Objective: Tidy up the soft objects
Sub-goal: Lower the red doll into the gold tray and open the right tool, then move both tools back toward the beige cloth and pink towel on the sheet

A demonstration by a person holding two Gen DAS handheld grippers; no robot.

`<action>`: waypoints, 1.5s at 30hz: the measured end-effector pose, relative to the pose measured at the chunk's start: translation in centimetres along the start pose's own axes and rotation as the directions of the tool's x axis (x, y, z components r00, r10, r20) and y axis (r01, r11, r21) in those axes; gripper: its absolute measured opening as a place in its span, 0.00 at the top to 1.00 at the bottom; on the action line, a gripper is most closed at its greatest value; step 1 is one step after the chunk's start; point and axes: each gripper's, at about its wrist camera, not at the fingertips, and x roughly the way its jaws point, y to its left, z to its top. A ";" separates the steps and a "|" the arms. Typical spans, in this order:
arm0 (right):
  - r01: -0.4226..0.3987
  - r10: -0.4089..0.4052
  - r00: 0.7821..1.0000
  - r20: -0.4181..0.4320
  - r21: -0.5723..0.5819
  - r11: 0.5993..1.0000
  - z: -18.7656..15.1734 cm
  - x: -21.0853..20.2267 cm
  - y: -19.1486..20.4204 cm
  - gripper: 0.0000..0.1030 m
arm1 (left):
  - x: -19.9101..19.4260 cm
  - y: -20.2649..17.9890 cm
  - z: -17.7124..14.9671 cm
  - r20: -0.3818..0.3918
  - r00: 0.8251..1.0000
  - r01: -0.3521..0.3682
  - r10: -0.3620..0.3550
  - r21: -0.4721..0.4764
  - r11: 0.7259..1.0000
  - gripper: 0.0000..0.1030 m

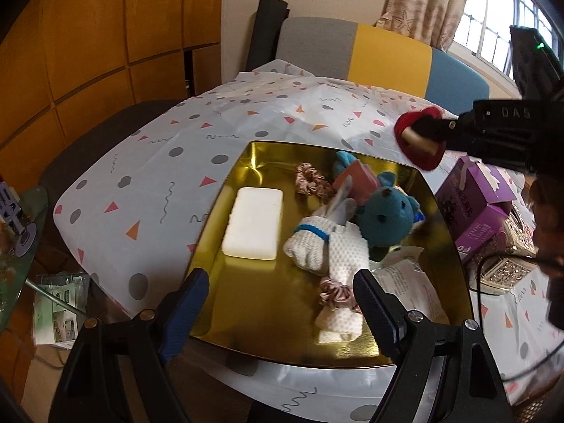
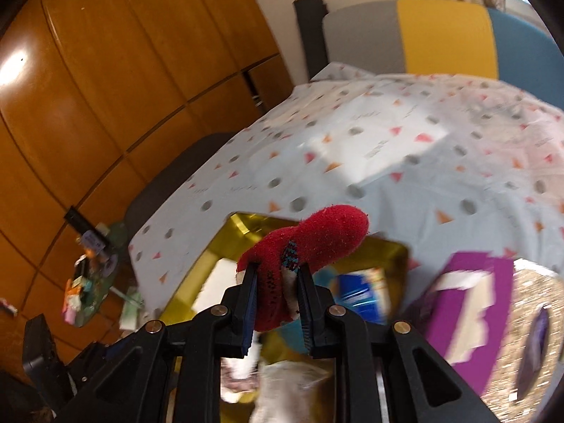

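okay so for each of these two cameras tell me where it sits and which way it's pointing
Left wrist: sits on the left gripper, looks down over the gold tray of soft toys; its open fingers show, plus the right gripper entering from the right.
Right wrist: sits on the right gripper, looks across the table; its fingers clamp a red sock.
Shared: tray, sock, tablecloth, purple box.

Patterned tablecloth (image 1: 148, 183) w/ purple box (image 1: 472, 208) near striped chair (image 1: 384, 53), wood panels (image 1: 88, 42) behind.
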 end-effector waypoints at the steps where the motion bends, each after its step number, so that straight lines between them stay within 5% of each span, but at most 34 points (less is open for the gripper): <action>1: -0.015 0.015 1.000 -0.009 0.000 1.000 -0.1 0.4 0.3 0.81 | -0.1 0.4 0.1 0.005 1.000 -0.006 0.006 -0.008 1.000 0.18; 11: -0.194 0.169 0.966 -0.195 -0.116 0.974 -4.6 5.7 7.2 0.81 | -1.0 6.9 1.0 0.044 0.992 -0.110 0.118 -0.162 0.981 0.18; 16: -0.223 0.156 0.939 -0.307 -0.196 0.955 -7.2 8.7 10.2 0.80 | -0.9 8.5 0.7 0.034 0.990 -0.129 0.139 -0.202 0.971 0.18; 21: -0.202 0.114 0.915 -0.386 -0.194 0.960 -9.1 11.1 10.0 0.69 | -0.9 8.1 0.5 0.039 0.990 -0.127 0.136 -0.189 0.974 0.18; 26: -0.171 0.103 0.922 -0.374 -0.151 0.974 -9.3 10.4 8.4 0.59 | -0.7 7.5 0.3 0.030 0.992 -0.118 0.125 -0.182 0.976 0.18; 33: -0.147 0.108 0.947 -0.302 -0.109 0.983 -8.3 7.8 7.1 0.59 | -1.2 6.4 0.6 0.047 0.993 -0.100 0.109 -0.156 0.983 0.18; 45: 0.035 -0.055 0.993 -0.109 -0.173 0.984 -6.9 1.2 5.5 0.59 | -1.6 2.9 0.8 0.055 0.997 -0.052 0.056 -0.067 0.996 0.18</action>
